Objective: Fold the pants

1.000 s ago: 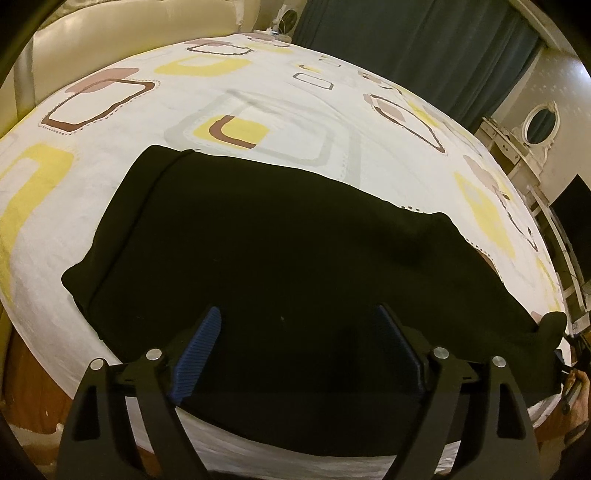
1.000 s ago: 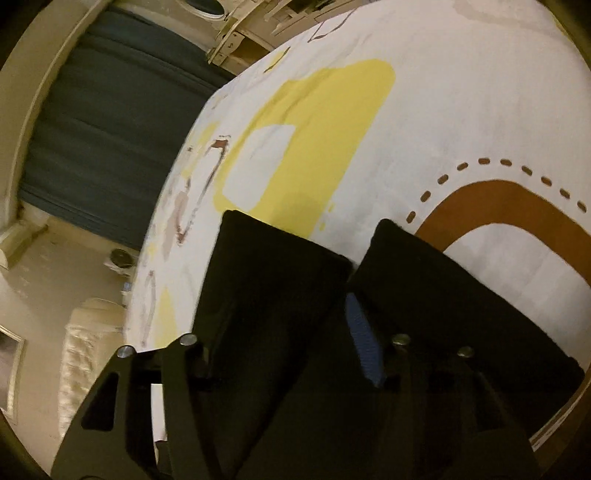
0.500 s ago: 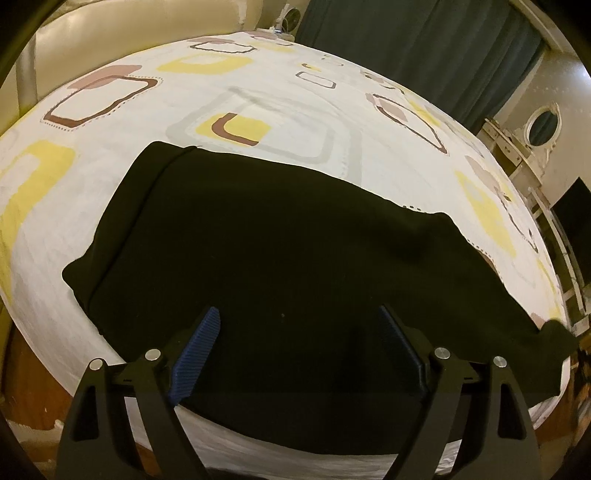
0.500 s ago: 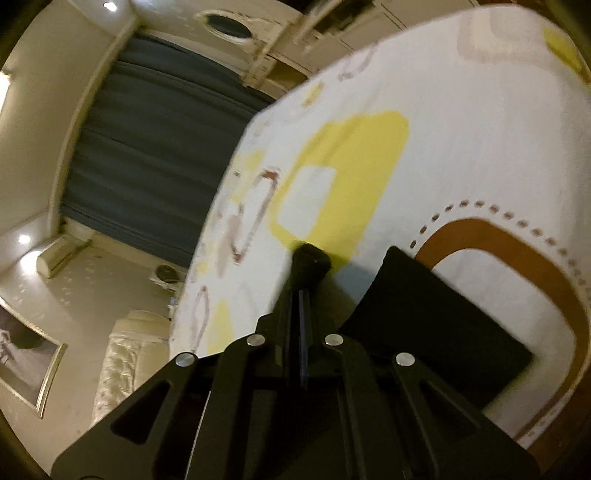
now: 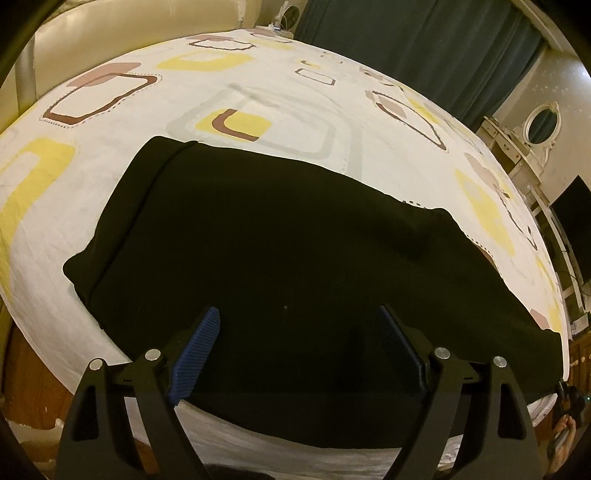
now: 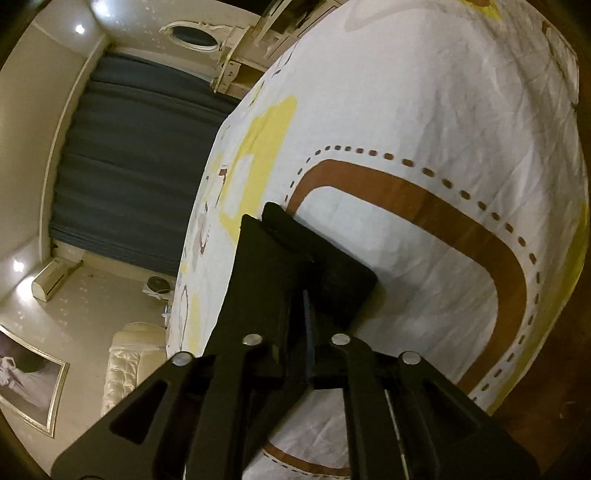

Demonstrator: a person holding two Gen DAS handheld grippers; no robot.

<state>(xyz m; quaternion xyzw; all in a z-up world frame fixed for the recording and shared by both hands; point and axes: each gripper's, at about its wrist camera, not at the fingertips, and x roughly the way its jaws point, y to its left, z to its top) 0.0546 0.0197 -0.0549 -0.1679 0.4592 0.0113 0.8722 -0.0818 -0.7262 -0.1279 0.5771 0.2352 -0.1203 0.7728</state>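
Black pants (image 5: 280, 258) lie flat across the patterned bedspread (image 5: 258, 74), running from the left end to the right edge. My left gripper (image 5: 297, 332) is open, hovering just above the near middle of the pants, its blue pads (image 5: 197, 341) wide apart. In the right wrist view my right gripper (image 6: 306, 314) is shut on a corner of the black pants (image 6: 332, 273), lifting that end a little off the bedspread (image 6: 424, 110).
A padded cream headboard (image 5: 110, 26) is at the far left. Dark curtains (image 5: 424, 48) hang behind the bed, with a white dresser and oval mirror (image 5: 543, 122) to the right. The bed's near edge (image 5: 295, 458) drops below my left gripper.
My right gripper has closed on the end of the pants and pulled it back and up. The left gripper has barely moved and stays open.
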